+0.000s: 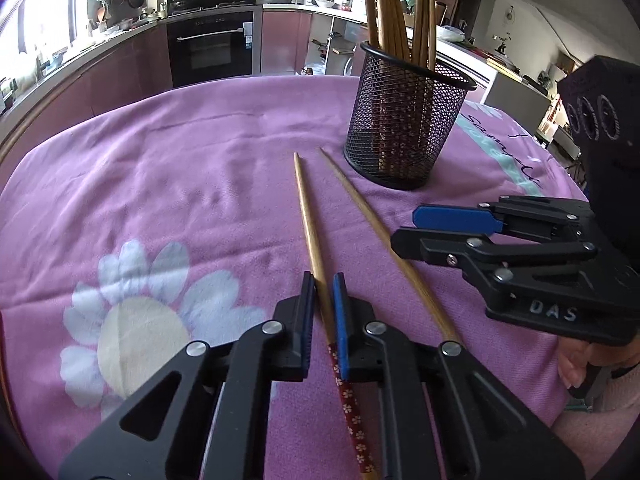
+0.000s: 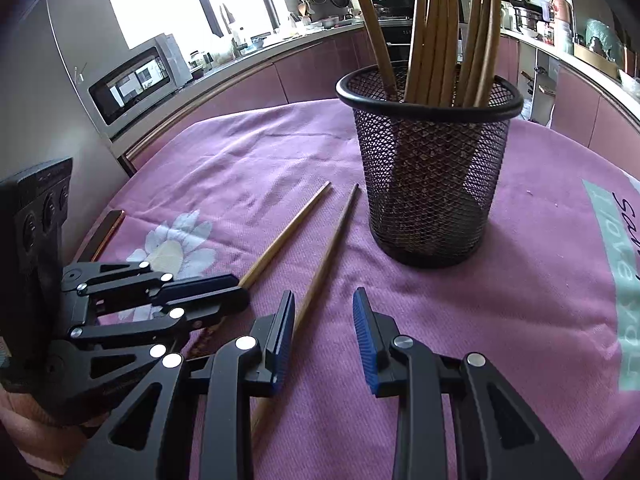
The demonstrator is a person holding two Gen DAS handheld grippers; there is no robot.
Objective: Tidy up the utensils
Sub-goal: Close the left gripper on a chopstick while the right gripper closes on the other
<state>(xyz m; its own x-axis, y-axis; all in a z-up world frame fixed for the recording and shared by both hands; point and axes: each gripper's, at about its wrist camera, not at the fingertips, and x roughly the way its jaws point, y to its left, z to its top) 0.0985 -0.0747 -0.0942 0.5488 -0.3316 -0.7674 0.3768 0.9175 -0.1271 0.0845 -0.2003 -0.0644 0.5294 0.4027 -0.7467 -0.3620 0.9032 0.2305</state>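
Two bamboo chopsticks are lying on the pink floral tablecloth (image 1: 168, 184) near the table's middle, tips pointing toward the black mesh holder (image 1: 404, 128), which is standing farther in and already holding a bunch of chopsticks. The left gripper (image 1: 323, 320) is straddling the left chopstick (image 1: 310, 224) near its red patterned end, pads narrow around it; full contact cannot be told. The right gripper (image 2: 324, 336) is hanging wide open, the right chopstick (image 2: 324, 264) running just beside its left pad. Chopsticks are likely light, stiff, smooth, prone to rolling; pinching near the thicker handle end seems best. Only the right wrist view is showing a microwave (image 2: 136, 80) and the table's left edge.
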